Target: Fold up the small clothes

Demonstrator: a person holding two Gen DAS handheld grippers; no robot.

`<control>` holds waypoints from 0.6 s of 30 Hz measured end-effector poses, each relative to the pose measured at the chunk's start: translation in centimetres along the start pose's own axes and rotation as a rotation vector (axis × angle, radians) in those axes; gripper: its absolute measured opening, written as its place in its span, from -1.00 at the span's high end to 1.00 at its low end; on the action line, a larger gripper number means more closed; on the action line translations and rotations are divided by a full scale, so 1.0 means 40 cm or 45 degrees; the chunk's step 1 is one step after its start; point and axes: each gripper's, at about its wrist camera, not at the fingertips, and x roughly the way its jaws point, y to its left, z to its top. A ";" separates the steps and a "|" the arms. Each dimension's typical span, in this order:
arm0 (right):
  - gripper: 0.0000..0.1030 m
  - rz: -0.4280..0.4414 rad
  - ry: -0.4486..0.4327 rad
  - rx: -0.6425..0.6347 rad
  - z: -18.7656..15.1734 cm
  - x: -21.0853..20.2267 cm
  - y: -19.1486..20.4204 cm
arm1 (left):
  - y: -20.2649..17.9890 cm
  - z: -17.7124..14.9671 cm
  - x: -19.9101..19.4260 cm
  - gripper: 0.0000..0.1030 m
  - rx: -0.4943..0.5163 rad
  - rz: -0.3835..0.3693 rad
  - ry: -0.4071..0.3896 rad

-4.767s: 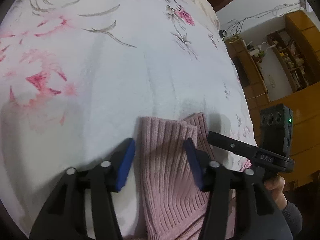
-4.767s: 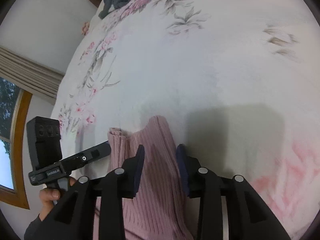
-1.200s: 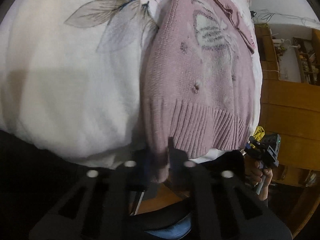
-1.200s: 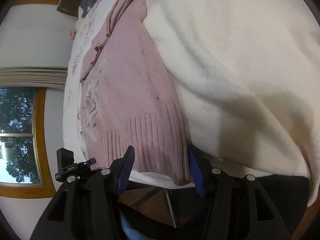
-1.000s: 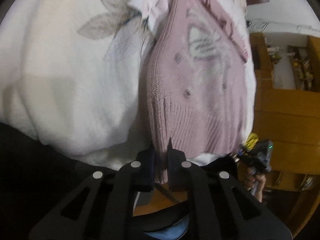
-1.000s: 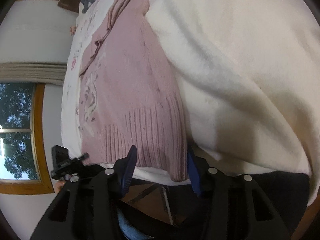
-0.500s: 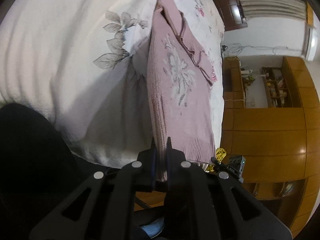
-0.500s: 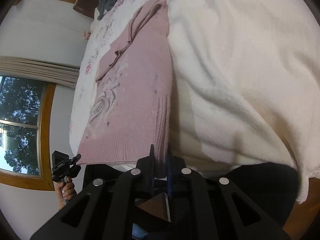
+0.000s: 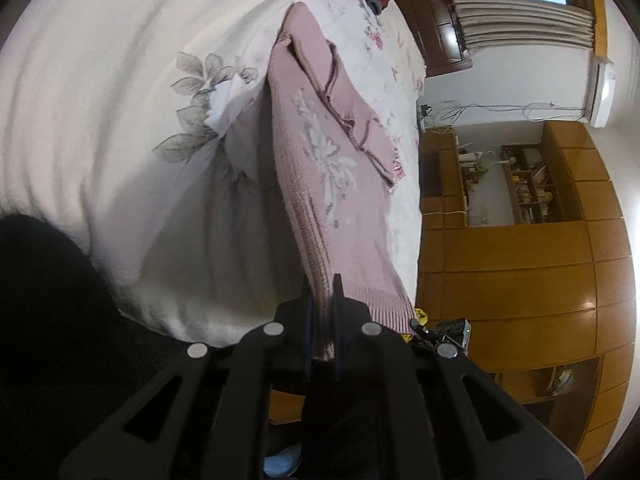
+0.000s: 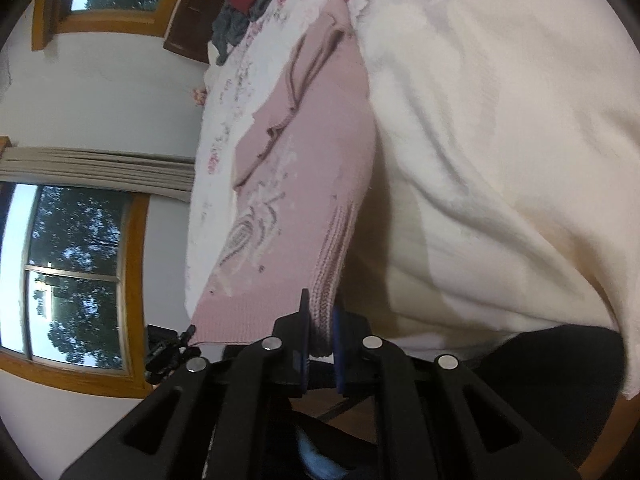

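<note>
Wood cabinets (image 9: 520, 264) and a shelf full of clutter fill the right side of the left wrist view, with a curtained window (image 9: 520, 4) up top and a white floral bedspread (image 9: 120, 100) taking up most of the rest. On that bedspread lies the pink sweater (image 9: 320, 152), stretched lengthwise away from the camera, its ribbed hem hanging off the near edge of the bed. The left gripper (image 9: 320, 320) has its fingers squeezed tight on one corner of that hem, knit bunched between them. Off past the hem's other corner you can just make out the other tool, small and dark. From the right wrist view you get the same sweater (image 10: 312, 168) from the opposite side, collar end far up the bed near a heap of grey and red clothes (image 10: 244, 4), and two wood-framed windows (image 10: 76, 276) with trees outside on the left. The right gripper (image 10: 320, 320) is likewise clamped on its own hem corner, fingers pressed together with ribbing between. So both bottom corners are pinched and the fabric runs taut-ish between the bed and the tools.
</note>
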 end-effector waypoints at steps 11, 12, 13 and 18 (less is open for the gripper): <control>0.83 0.119 -0.058 -0.006 0.083 -0.021 0.090 | -0.103 0.079 -0.018 0.89 0.065 -0.047 -0.018; 0.83 0.118 -0.062 -0.008 0.091 -0.020 0.097 | -0.110 0.087 -0.019 0.89 0.071 -0.046 -0.020; 0.83 0.121 -0.067 -0.008 0.104 -0.020 0.105 | -0.122 0.101 -0.019 0.89 0.082 -0.044 -0.022; 0.83 0.125 -0.097 -0.011 0.148 -0.025 0.139 | -0.160 0.161 -0.005 0.89 0.111 -0.039 -0.018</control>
